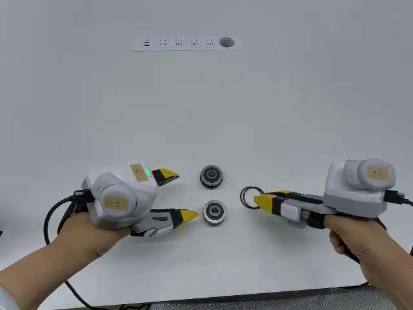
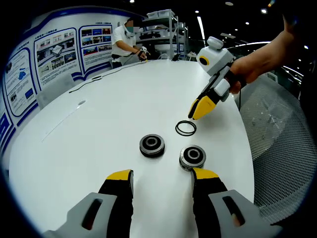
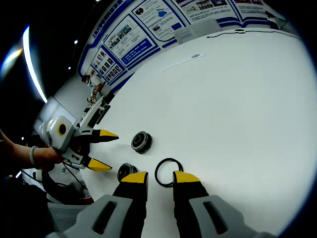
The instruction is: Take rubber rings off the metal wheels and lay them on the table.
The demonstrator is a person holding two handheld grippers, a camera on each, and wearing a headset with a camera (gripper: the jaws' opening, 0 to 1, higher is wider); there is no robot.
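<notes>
Two small metal wheels stand on the white table: the far wheel and the near wheel. A loose black rubber ring lies flat to their right. My left gripper is wide open just left of the wheels and holds nothing. My right gripper points at the ring from the right. Its jaws stand a narrow gap apart and empty, their tips right at the ring's edge.
A white power strip lies at the table's far side. The table's front edge runs just below my hands. Black cables trail from both grippers. A person stands at a far bench.
</notes>
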